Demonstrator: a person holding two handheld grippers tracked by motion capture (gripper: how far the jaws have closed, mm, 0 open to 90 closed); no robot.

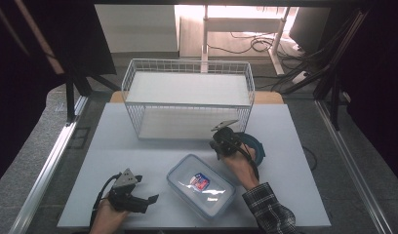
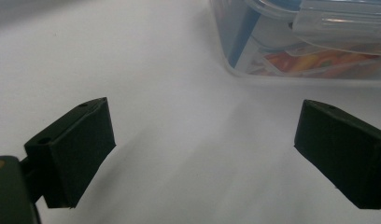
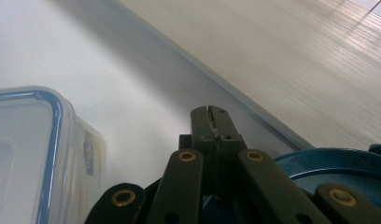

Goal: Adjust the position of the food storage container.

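A clear plastic box (image 1: 202,185) with a blue-sealed lid lies at the table's front middle, a colourful packet (image 1: 199,180) inside it. My left gripper (image 1: 147,202) rests low at the front left, pointing at the box, open with nothing between its pads. In the left gripper view the box (image 2: 314,42) sits just beyond the left gripper (image 2: 205,149). My right gripper (image 1: 219,145) is behind the box's far right corner, over a round blue object (image 1: 253,146). In the right gripper view the right gripper (image 3: 210,114) is shut, jaws pressed together with nothing between them, the box (image 3: 39,154) to its left.
A white wire basket (image 1: 187,97) stands at the back of the white table (image 1: 114,146), holding a white board. The round blue object (image 3: 333,163) lies under my right hand. Metal rails run along both sides of the table.
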